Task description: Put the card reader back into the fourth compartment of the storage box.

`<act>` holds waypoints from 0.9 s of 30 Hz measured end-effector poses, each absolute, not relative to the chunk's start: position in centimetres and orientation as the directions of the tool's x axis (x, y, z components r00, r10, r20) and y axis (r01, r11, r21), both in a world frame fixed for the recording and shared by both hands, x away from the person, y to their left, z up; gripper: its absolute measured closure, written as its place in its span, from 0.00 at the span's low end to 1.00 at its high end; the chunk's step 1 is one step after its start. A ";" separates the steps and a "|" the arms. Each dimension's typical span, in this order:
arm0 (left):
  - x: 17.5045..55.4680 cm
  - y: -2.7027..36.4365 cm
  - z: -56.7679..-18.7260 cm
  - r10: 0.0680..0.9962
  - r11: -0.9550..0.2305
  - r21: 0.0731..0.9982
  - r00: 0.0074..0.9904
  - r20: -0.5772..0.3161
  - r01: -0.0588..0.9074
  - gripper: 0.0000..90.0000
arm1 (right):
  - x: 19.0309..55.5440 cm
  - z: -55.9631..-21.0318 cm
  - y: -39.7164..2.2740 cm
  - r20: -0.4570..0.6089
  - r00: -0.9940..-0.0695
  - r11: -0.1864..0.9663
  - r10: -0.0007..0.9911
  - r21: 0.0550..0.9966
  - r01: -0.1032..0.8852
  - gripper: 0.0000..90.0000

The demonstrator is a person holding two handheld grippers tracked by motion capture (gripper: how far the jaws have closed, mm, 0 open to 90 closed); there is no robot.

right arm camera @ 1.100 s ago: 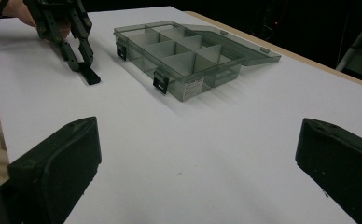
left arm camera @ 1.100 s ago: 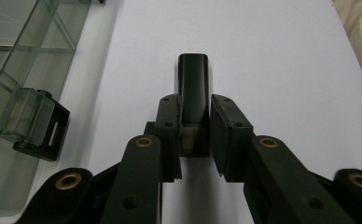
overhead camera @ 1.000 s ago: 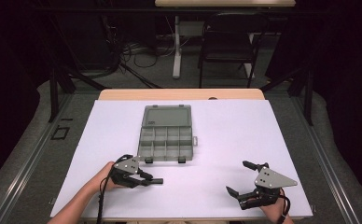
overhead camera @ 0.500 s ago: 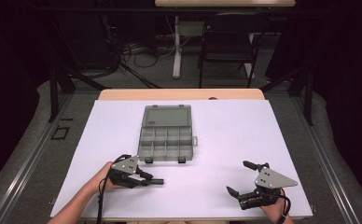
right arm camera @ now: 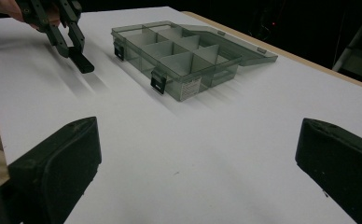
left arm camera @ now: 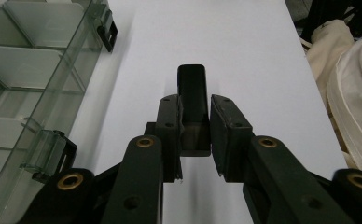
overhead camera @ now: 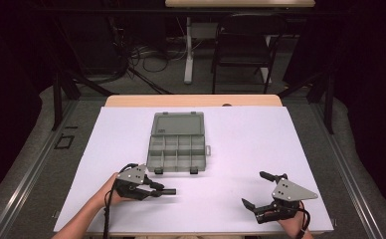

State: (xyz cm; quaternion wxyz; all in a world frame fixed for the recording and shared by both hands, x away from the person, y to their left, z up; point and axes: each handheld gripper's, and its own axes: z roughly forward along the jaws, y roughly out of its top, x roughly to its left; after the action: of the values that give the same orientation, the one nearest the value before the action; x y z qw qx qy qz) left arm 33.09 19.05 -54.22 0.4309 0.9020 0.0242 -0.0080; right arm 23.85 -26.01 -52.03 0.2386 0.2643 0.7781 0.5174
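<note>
The small black block (left arm camera: 191, 91) is pinched between the fingers (left arm camera: 170, 126) of the left gripper (overhead camera: 167, 190), held low over the white worktop (overhead camera: 241, 144) just in front of the near edge of the organizer box (overhead camera: 177, 142).

The worktop spreads wide and white, with a wooden edge along its far side. The organizer box lies near its middle, open, its lid (overhead camera: 177, 124) laid flat on the far side and its divided compartments facing up; two dark latches hang on its near wall.

The person's left forearm (overhead camera: 84, 219) comes in from the bottom left at a slant, the hand (overhead camera: 110, 191) wrapped around the gripper's body, which lies nearly level and points to the right in the high view. In the left gripper view the block sticks out forward past the fingertips, and the box's near wall runs along the left.

The right gripper (overhead camera: 256, 191) rests low near the front right of the worktop, well apart from the box, pointing left, its fingers (right arm camera: 60, 161) spread wide with nothing between them. The hand holding it shows at the bottom edge of the high view.
</note>
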 end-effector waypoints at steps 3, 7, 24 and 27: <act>33.1 19.1 -54.1 0.046 -0.624 0.779 0.998 -0.034 0.055 0.83 | 23.8 -52.0 -26.0 -0.097 -0.746 0.325 0.659 0.931 0.166 0.00; 33.0 19.0 -53.9 0.066 -0.617 0.784 0.997 -0.034 0.067 0.83 | 23.8 -52.0 -26.0 -0.100 -0.745 0.325 0.660 0.932 0.163 0.00; 32.5 18.5 -53.0 0.121 -0.600 0.795 0.993 -0.014 0.084 0.83 | 23.9 -52.0 -26.0 -0.094 -0.744 0.324 0.661 0.931 0.170 0.00; 32.5 18.5 -52.9 0.131 -0.598 0.797 0.991 -0.010 0.087 0.83 | 23.9 -52.0 -26.0 -0.096 -0.745 0.326 0.660 0.930 0.169 0.00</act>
State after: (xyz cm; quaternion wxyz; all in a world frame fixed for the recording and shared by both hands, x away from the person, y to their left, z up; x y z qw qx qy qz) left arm 32.47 18.49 -52.91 0.4443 0.8934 0.0609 0.0248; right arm 23.87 -25.98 -52.05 0.2380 0.2661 0.7787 0.5159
